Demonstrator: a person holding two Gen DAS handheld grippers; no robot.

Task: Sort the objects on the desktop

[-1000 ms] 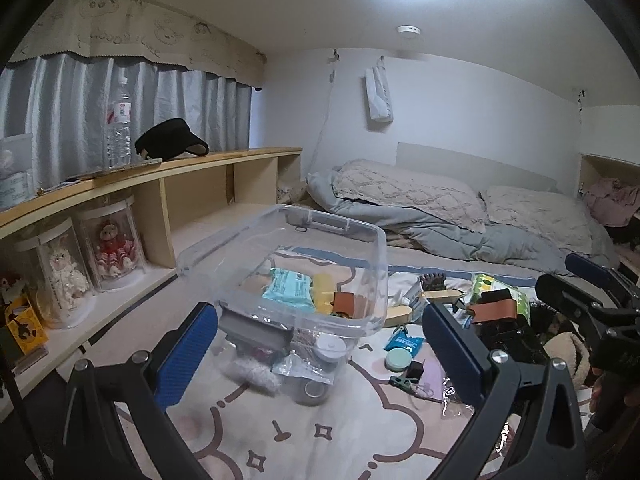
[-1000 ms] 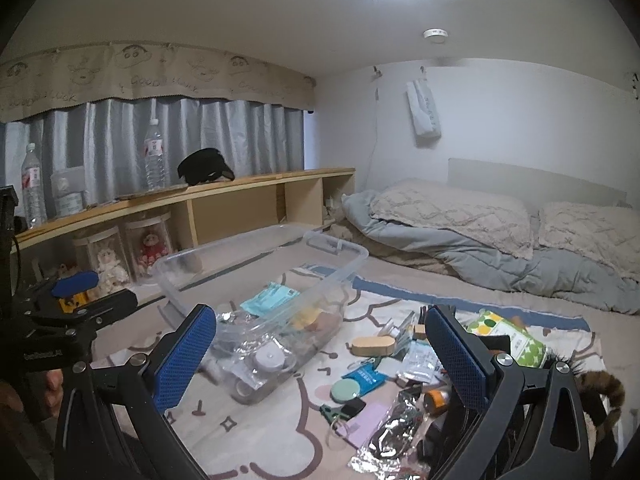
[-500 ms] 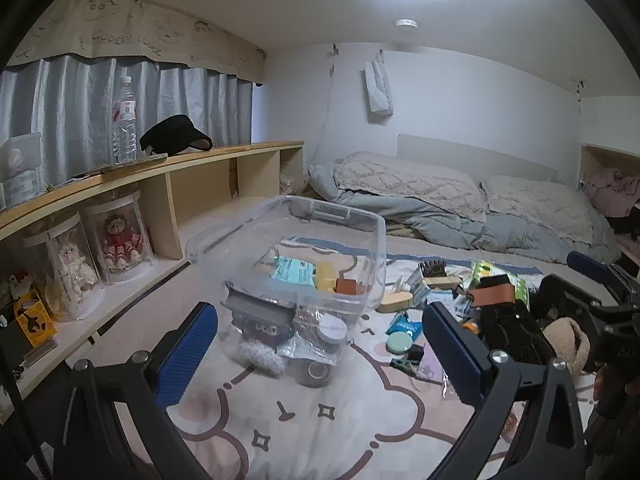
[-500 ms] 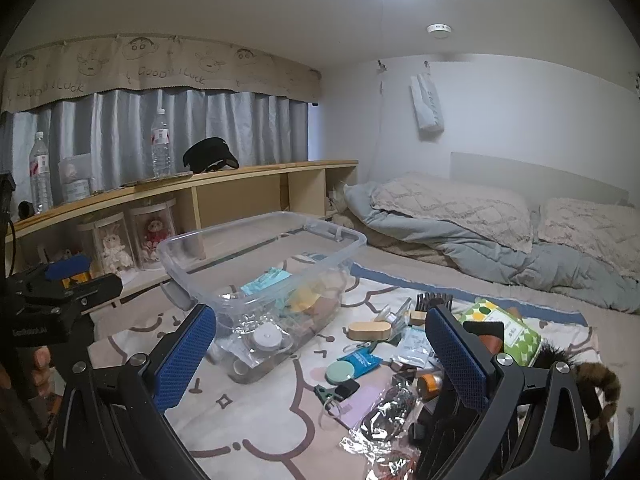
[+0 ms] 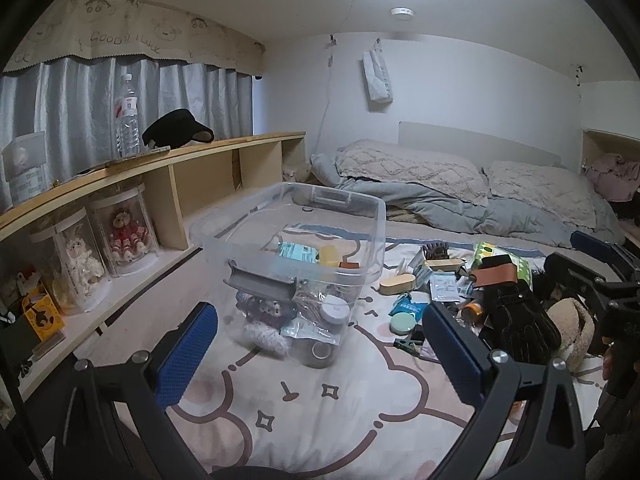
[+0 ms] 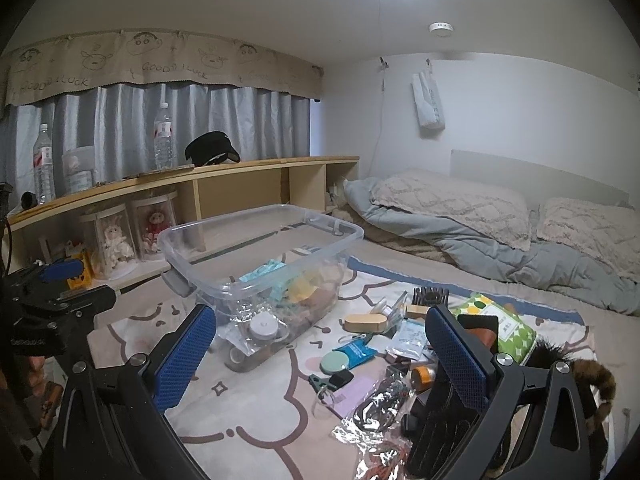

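Note:
A clear plastic bin [image 5: 376, 216] [image 6: 192, 268] stands on a patterned blanket and holds several small items. To its right lies a scatter of loose objects: a round green compact [image 5: 402, 323] [image 6: 335, 362], a wooden oval case [image 5: 397, 283] [image 6: 366, 323], a blue packet [image 6: 356, 352], a black glove [image 5: 516, 316] and a green patterned pack [image 6: 496, 320]. My left gripper [image 5: 318, 354] is open, held back from the bin with nothing between its fingers. My right gripper [image 6: 320, 354] is open too, above the loose objects and empty.
A wooden shelf [image 5: 192, 156] runs along the left with water bottles, a black visor and doll jars beneath. Pillows and a grey duvet [image 5: 440, 200] lie at the back. Crinkled foil wrap [image 6: 380, 412] lies near the right gripper. A furry brown item [image 6: 592, 376] sits at far right.
Both grippers have drawn back and risen, so the bin and scattered objects look smaller and lower in view. Both stayed open and empty; nothing on the blanket moved.

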